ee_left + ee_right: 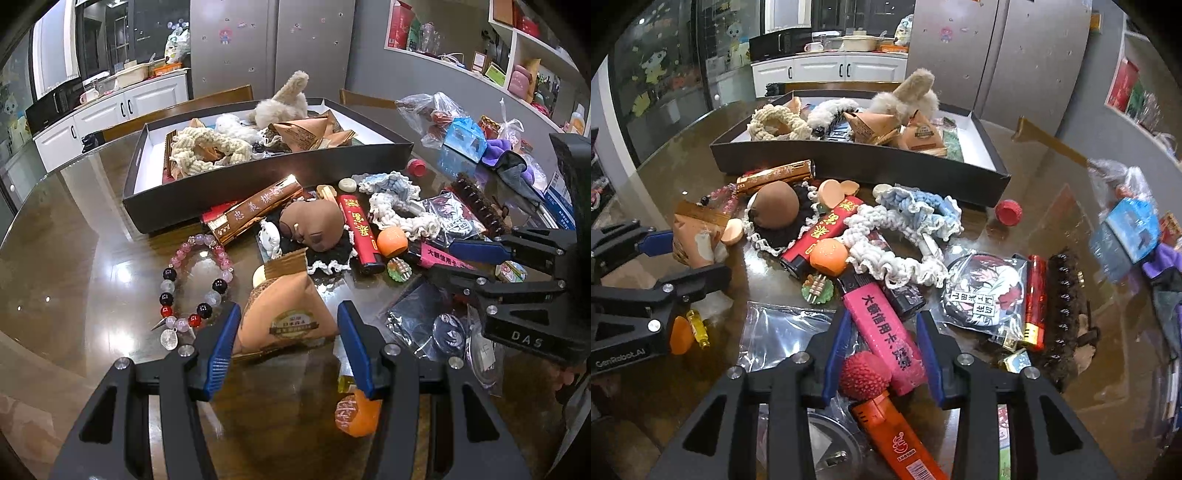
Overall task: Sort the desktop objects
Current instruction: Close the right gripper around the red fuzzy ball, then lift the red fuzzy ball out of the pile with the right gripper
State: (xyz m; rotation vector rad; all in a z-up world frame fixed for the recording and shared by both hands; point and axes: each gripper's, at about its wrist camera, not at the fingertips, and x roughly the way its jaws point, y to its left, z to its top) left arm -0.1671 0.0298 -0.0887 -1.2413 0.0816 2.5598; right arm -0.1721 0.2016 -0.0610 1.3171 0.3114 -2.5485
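Left wrist view first: the left tool has its blue pads either side of a tan pyramid snack packet, the left pad against its edge, the right pad close; whether it truly pinches I cannot tell. The packet sits on the glossy surface, straight ahead between the fingers. Left of the tool lies a beaded bracelet; further ahead sits the black tray, already carrying matching packets and plush, so that looks like the destination. Off to the right, the right tool reaches into the clutter.

Right wrist view now: the right tool straddles a pink lighter and a red lychee-like ball. The jaws are part spread and neither pad visibly presses on anything. An orange lighter lies underneath, nearer the camera. Ahead is a white crocheted scrunchie, and to the left the left tool with its packet. My read: lining up on the lighter.
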